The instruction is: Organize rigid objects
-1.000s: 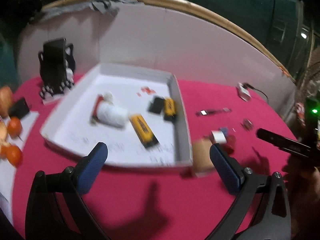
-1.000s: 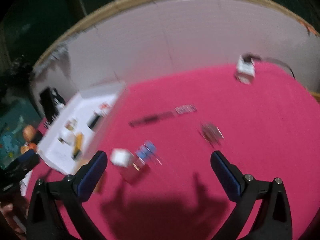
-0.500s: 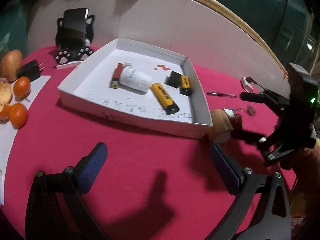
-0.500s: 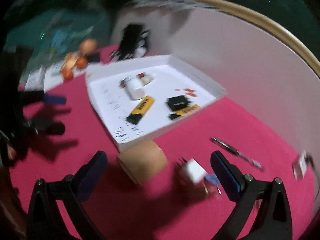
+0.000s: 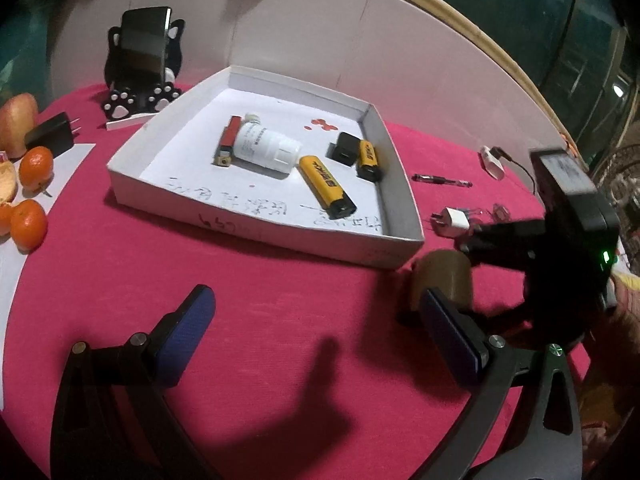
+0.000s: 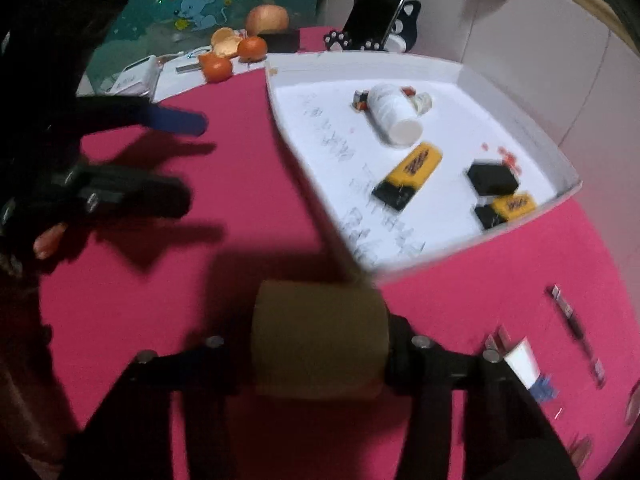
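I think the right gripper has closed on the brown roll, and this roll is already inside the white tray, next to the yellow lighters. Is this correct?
Not quite. The right gripper has closed on the brown roll, but the roll is outside the white tray, on the red cloth just off the tray's near corner. The right wrist view shows this. The yellow lighters do lie inside the tray.

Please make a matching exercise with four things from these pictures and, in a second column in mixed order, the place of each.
Things:
1. brown roll
2. white bottle
3. pen
4. phone

Places:
A. lying in the white tray
B. on the red cloth, outside the tray
C. between the right tongs
D. leaning in the paw stand

Pairs: 1-C, 2-A, 3-B, 4-D
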`<move>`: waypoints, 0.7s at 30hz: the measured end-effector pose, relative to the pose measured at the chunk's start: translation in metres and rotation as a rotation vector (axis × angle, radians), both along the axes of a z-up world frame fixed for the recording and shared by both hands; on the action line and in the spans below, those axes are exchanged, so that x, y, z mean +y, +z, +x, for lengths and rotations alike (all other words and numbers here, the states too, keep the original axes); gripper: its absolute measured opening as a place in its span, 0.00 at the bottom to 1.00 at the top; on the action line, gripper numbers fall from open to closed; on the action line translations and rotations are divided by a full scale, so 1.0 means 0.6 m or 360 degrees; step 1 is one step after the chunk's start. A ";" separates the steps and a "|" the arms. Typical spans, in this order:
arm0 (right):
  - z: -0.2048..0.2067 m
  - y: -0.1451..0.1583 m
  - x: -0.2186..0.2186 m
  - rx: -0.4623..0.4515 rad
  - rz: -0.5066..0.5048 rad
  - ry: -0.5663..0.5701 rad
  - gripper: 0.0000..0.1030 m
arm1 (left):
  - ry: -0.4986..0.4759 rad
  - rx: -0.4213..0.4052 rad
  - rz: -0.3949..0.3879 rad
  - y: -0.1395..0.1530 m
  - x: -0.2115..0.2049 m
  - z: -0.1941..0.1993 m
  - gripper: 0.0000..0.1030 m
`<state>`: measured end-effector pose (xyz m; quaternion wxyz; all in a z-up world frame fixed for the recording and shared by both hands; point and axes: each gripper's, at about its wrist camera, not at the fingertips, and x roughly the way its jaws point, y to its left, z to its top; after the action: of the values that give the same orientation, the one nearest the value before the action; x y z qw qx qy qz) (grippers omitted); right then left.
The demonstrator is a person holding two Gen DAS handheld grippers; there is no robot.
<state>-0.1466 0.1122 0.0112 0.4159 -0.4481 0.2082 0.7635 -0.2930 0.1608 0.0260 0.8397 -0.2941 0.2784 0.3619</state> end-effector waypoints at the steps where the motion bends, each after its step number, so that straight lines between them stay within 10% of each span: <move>1: 0.002 0.000 -0.010 0.0038 -0.0012 -0.0019 0.46 | -0.0011 0.0007 -0.0005 -0.002 -0.001 0.003 1.00; 5: 0.007 0.005 -0.077 0.0279 -0.0072 -0.0118 0.47 | -0.0076 0.0031 -0.0012 -0.010 -0.010 0.019 1.00; 8: 0.028 0.022 -0.112 0.0317 0.0048 -0.0272 0.80 | -0.0169 0.0037 -0.0020 -0.014 -0.020 0.038 1.00; 15: 0.205 0.074 -0.140 0.0364 0.0348 -0.0921 0.81 | -0.0501 -0.0046 -0.0002 0.001 -0.068 0.086 1.00; 21: 0.341 0.045 -0.149 0.0482 0.0299 -0.1355 0.81 | -0.0628 -0.0030 0.0033 0.015 -0.091 0.141 1.00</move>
<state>0.0578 0.0230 0.0382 0.6960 -0.1664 0.3621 0.5973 -0.2086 0.1065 0.0347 0.8998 -0.2285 0.3192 0.1905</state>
